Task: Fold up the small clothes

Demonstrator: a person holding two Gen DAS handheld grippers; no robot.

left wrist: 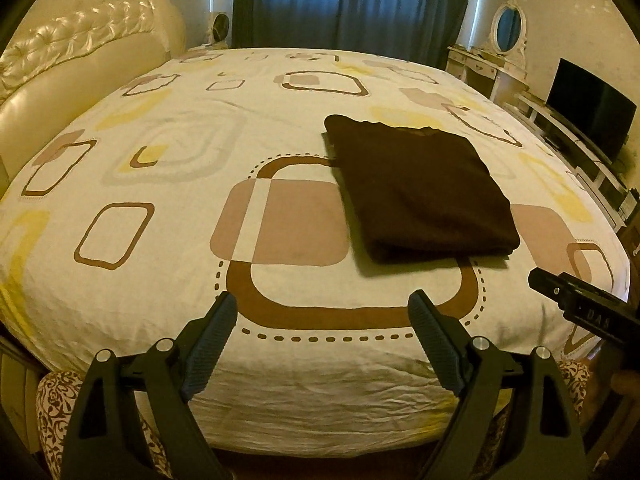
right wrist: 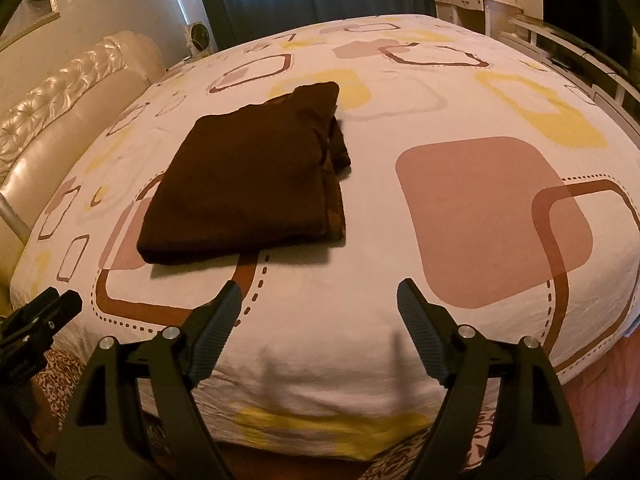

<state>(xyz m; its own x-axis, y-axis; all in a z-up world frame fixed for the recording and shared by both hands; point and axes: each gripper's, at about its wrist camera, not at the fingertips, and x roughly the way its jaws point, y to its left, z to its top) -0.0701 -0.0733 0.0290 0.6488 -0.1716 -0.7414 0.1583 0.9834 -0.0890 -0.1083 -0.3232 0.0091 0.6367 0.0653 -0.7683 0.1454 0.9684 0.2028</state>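
Note:
A dark brown garment (left wrist: 420,192) lies folded into a flat rectangle on the patterned bed sheet (left wrist: 160,248). In the right wrist view the same brown garment (right wrist: 248,184) sits left of centre, its layered edges showing on its right side. My left gripper (left wrist: 324,302) hovers open over the bed's near edge, below and left of the garment, with nothing between its fingers. My right gripper (right wrist: 318,290) is also open and empty, just short of the garment's near edge. Part of the right gripper (left wrist: 580,304) shows at the right of the left wrist view.
A cream tufted headboard (left wrist: 72,64) runs along the left. Dark blue curtains (left wrist: 352,0) hang behind the bed. A white dressing table with an oval mirror (left wrist: 508,28) and a low unit with a black screen (left wrist: 588,108) stand at the right.

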